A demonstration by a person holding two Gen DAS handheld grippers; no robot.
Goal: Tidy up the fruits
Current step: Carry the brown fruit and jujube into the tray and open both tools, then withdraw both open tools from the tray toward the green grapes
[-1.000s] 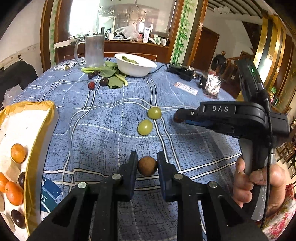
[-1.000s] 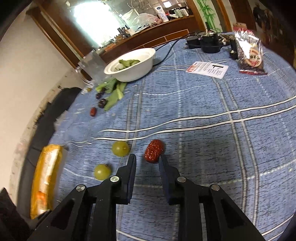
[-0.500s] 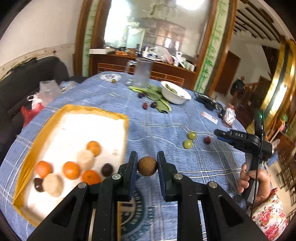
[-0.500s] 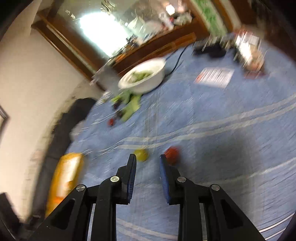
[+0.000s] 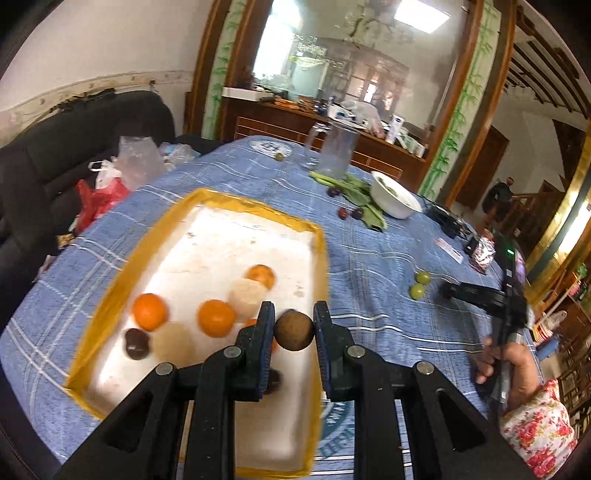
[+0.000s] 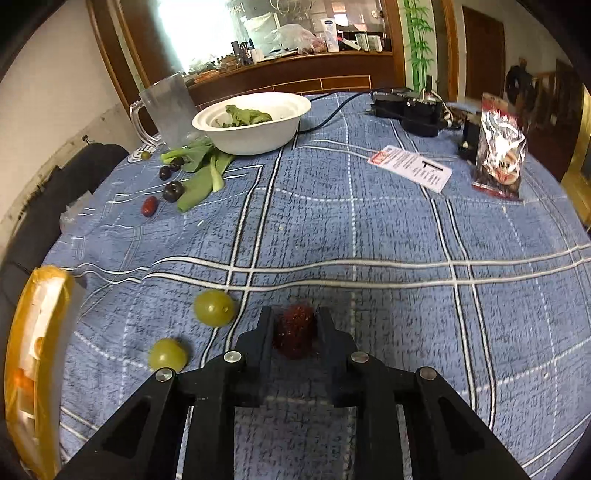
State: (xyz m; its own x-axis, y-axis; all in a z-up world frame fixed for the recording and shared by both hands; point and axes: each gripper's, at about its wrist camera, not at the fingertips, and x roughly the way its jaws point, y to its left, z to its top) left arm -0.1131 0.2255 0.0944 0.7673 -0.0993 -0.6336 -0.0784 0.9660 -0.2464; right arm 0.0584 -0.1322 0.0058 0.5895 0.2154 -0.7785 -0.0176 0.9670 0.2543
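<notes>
Brown and round, the small fruit (image 5: 294, 329) sits clamped in the left hand-held gripper (image 5: 294, 328), hovering above the yellow-rimmed tray's (image 5: 317, 240) near edge. Carry it over bare white floor, lower, then release gently. The right hand-held gripper (image 6: 294, 328) has just closed around the red date (image 6: 294, 330) on the worktop (image 6: 369, 229).

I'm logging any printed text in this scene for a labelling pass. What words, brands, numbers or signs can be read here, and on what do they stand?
No text can be read in full.
Paper card: red heading and black lines, too small to read.
Snack packet: print blurred.
Round emblem on the tablecloth: white letters, upside down and partly hidden, unreadable.
Second emblem at the far edge: too small.
White bottle on the sideboard: blue logo, illegible.
</notes>
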